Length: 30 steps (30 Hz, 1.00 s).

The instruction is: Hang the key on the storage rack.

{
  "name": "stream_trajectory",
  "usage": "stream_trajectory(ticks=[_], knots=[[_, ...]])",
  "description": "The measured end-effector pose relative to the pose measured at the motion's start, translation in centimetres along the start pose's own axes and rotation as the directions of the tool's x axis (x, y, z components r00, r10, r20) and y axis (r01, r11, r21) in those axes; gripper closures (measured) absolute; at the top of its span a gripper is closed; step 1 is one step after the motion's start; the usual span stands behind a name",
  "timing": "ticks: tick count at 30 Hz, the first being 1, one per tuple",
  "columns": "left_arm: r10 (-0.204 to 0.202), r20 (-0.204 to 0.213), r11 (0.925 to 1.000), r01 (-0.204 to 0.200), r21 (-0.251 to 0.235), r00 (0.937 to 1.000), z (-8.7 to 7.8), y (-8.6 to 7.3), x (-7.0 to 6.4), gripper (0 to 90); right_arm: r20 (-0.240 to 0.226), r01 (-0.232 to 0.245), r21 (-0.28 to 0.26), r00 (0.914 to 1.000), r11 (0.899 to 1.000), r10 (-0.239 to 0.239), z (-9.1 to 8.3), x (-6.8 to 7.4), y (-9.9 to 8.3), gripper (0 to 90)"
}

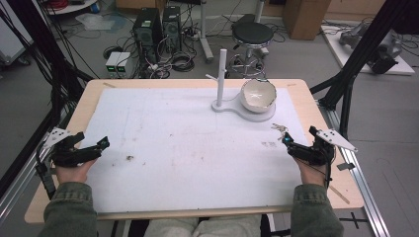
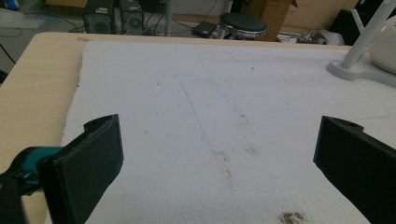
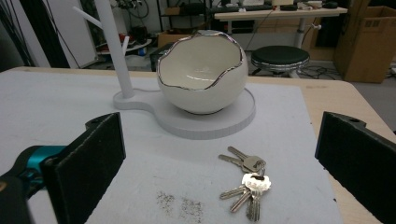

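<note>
A small bunch of keys (image 3: 246, 181) lies flat on the white mat (image 1: 188, 148), toward its right-hand edge and just in front of the white stand base (image 3: 205, 122) that carries an egg-shaped bowl (image 3: 204, 74) with a jagged silver rim. The keys are fanned out on their ring, resting a little short of the base and not touching it. The right gripper (image 1: 288, 140) hovers right by them, its tip near the bunch as seen from above; in the right gripper view its two black jaws stand wide apart with the keys lying on the mat between and ahead of them, and nothing is gripped. A thin white post (image 1: 221, 79) with a side peg rises from the narrow end of the same base, to the left of the bowl. Well apart, over at the left edge of the mat, the left gripper (image 1: 101, 144) is held low above the surface, its jaws likewise spread wide and empty, with only bare, faintly stained mat in front of it. The mat covers most of a pale wooden table (image 1: 316, 103), and the person's green sleeves (image 1: 69, 210) come in from the near edge.
</note>
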<state>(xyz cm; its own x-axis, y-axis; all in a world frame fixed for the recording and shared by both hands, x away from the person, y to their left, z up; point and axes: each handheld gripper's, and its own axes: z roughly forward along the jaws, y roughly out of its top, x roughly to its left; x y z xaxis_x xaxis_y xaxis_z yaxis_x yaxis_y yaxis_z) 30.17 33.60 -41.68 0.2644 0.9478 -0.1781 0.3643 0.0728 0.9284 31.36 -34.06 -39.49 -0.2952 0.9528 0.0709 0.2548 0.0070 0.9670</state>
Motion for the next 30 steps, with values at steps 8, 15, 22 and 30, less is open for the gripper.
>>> stream_trajectory(ticks=[8,15,22,30], knots=[[0.005,0.006,1.0,-0.005,0.0,1.0,0.11,0.0,-0.09,2.0,-0.016,0.002,0.007,0.9999,1.0,-0.002,-0.06,0.05,-0.1,0.6],[0.012,0.004,0.9999,-0.012,0.003,0.9999,0.07,-0.02,-0.1,2.0,-0.014,-0.023,0.001,0.9996,1.0,0.023,-0.21,-0.16,0.0,0.6],[0.016,0.006,0.9998,-0.016,0.008,0.9998,0.24,-0.04,-0.2,2.0,-0.014,-0.033,0.004,0.9994,0.999,0.033,-0.21,-0.31,0.0,0.6],[0.024,0.008,0.9996,-0.025,0.013,0.9997,0.29,-0.05,-0.36,2.0,-0.033,-0.023,0.044,0.9992,0.999,0.025,0.2,0.06,0.2,0.6]])
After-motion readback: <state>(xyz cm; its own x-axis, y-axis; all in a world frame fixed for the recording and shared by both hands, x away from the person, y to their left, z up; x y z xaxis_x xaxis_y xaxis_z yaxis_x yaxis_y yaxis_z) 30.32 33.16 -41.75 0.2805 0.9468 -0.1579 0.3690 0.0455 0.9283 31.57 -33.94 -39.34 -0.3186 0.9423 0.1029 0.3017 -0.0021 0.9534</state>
